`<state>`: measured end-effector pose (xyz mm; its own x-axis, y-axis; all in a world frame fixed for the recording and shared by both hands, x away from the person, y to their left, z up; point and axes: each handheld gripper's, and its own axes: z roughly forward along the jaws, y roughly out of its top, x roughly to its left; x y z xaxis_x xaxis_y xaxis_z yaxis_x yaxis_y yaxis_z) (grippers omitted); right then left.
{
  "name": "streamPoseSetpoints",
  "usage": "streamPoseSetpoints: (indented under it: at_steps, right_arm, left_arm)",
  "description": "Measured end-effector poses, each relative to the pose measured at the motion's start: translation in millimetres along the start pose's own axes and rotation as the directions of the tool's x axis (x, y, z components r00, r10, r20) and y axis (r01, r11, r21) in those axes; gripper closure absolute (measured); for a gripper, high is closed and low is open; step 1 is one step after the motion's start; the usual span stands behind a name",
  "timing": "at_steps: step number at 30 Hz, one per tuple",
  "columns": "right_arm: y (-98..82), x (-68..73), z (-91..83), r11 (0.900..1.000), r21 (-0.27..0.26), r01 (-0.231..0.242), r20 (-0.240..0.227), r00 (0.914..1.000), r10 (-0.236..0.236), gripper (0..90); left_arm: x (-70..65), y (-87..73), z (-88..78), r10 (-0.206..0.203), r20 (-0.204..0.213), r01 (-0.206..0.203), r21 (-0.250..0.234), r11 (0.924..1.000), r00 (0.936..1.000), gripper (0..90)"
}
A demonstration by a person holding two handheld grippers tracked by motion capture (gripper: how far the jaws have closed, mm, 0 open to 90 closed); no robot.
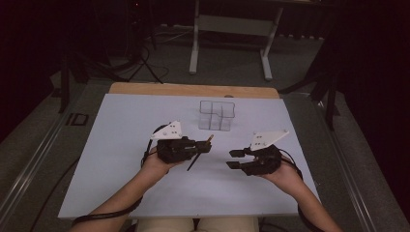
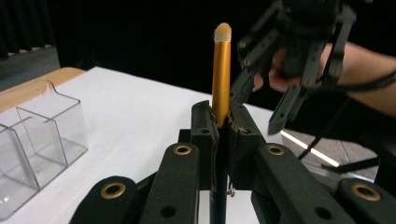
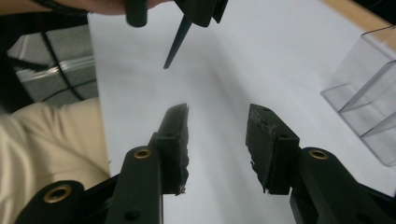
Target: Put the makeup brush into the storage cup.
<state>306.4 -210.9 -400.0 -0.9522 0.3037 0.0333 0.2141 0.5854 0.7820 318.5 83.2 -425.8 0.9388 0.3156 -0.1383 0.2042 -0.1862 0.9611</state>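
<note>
Left gripper (image 2: 219, 126) clamped on brush (image 2: 221, 70) at mid-handle, gold ferrule and bristle tip above the jaws, dark handle end below; held clear of the sheet (image 1: 121, 159). Right gripper (image 3: 217, 135) spread, empty, facing the left one, apparently for a handover. Clear organizer (image 1: 216, 115) near, at the far side, likely the destination.

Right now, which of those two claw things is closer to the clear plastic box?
Left. The left gripper, clamping a brush, sits just in front of the clear box; the right gripper hangs open, farther back.
</note>
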Motion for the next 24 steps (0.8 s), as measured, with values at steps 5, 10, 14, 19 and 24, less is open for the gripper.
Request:
streamPoseSetpoints:
  at_steps: [5,10,14,19,24]
  right_arm:
    - [-5.8,0.0,-1.0,0.994,-0.095,-0.045,0.024,0.9986,0.048,57.9]
    - [-9.5,3.6,-0.6,0.987,-0.143,-0.069,0.035,0.9966,0.075,58.3]
    - [-12.9,10.4,6.3,0.984,-0.162,-0.074,0.040,0.9959,0.081,59.2]
    - [-13.9,17.6,15.8,0.968,-0.226,-0.110,0.028,0.9925,0.119,59.1]
    - [-10.1,18.6,19.1,0.951,-0.277,-0.137,0.015,0.9891,0.147,59.2]
  left_arm:
    - [-0.4,5.1,1.0,-0.003,-0.010,0.003,-0.032,0.9995,0.9999,84.5]
    - [-2.5,10.4,1.5,0.010,-0.046,-0.014,-0.075,0.9971,0.9989,84.5]
    - [-6.0,14.6,4.9,0.025,-0.062,-0.031,-0.104,0.9941,0.9977,84.6]
    - [-9.0,19.9,10.5,0.018,-0.054,-0.026,-0.139,0.9899,0.9984,84.5]
    - [-11.6,22.9,16.1,0.016,-0.032,-0.022,-0.166,0.9859,0.9994,84.5]
